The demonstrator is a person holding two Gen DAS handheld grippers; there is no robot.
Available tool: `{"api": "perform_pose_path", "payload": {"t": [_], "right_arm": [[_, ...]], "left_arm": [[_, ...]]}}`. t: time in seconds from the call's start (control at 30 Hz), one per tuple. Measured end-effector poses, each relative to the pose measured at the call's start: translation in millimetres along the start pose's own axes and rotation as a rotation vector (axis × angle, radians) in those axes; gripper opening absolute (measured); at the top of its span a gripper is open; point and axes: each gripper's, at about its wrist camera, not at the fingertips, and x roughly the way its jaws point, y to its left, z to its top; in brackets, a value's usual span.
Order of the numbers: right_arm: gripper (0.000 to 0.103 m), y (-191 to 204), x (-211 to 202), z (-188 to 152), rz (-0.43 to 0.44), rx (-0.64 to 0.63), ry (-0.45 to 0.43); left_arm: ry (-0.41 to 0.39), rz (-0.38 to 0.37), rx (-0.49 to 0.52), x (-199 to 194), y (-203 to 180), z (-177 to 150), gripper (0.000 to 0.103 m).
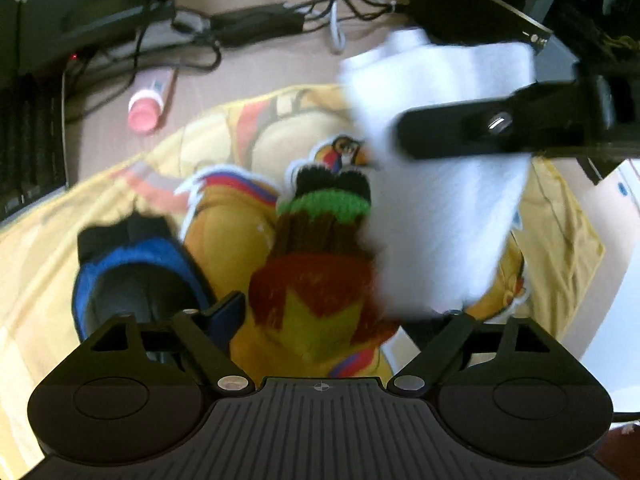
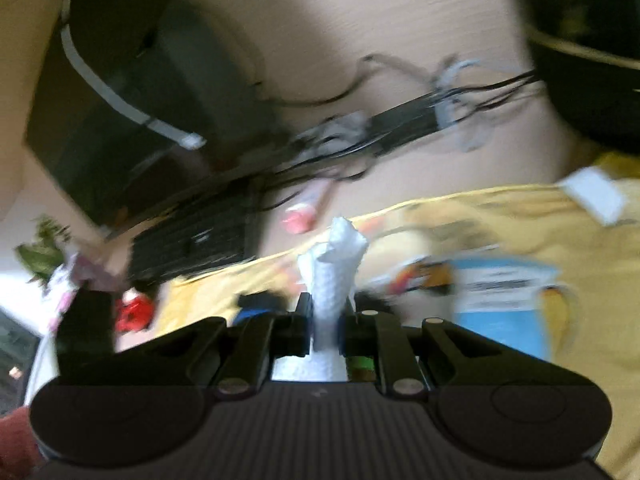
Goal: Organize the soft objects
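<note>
A knitted glove [image 1: 316, 264] striped red, yellow, brown, green and black lies on a yellow printed cloth [image 1: 36, 264]. My left gripper [image 1: 342, 314] is open, one finger on each side of the glove's near end. A blue and black knitted glove [image 1: 132, 268] lies just left of it. My right gripper [image 1: 408, 136] comes in from the upper right, holding a white cloth [image 1: 440, 216] above the yellow one. In the blurred right wrist view, my right gripper [image 2: 328, 312] is shut on that white cloth [image 2: 334, 264], which sticks up between the fingers.
A pink-capped tube [image 1: 146, 110] lies on the desk beyond the yellow cloth. Cables and a black power strip [image 1: 256, 24] run along the back. A black keyboard [image 1: 28, 140] is at the left. A blue and white printed patch [image 2: 504, 300] shows on the yellow cloth.
</note>
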Motion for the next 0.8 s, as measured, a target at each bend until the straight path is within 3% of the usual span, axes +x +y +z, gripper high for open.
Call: {"api": "perform_pose_path", "payload": {"t": [0.17,0.3,0.43,0.57,0.63,0.77,0.8], "right_arm": [[0.015,13.1,28.2,-16.8,0.016,-0.056,0.08],[0.015,-3.4,27.9,-21.9,-0.003,-0.081,0.05],[0.015,-35.2,31.1,-15.9,-0.101,-0.074,0.033],[0.015,-49.9,31.2,-3.3,-0.11,-0.106,0.013],[0.014,-47.9,32.4,6.6,-0.071,-0.116,-0.002],[0.014,-33.2,46.0,20.3,0.175,-0.086,0.023],[0.014,-28.6,51.5,19.0,0.182,-0.115,0.031]], "left_arm": [[-0.002,-0.012,-0.08,-4.9,15.2,-15.0,0.095],[-0.033,0.02,-0.119,-6.2,21.6,-24.0,0.097],[-0.048,0.04,-0.146,-5.7,20.2,-26.4,0.098],[-0.047,0.064,-0.142,-8.6,16.3,-22.3,0.099],[-0.045,0.065,-0.127,-9.8,13.0,-19.6,0.1],[-0.003,0.07,-0.099,-3.6,2.9,-15.4,0.1],[0.011,0.08,-0.08,-2.3,-1.3,-14.7,0.1]]}}
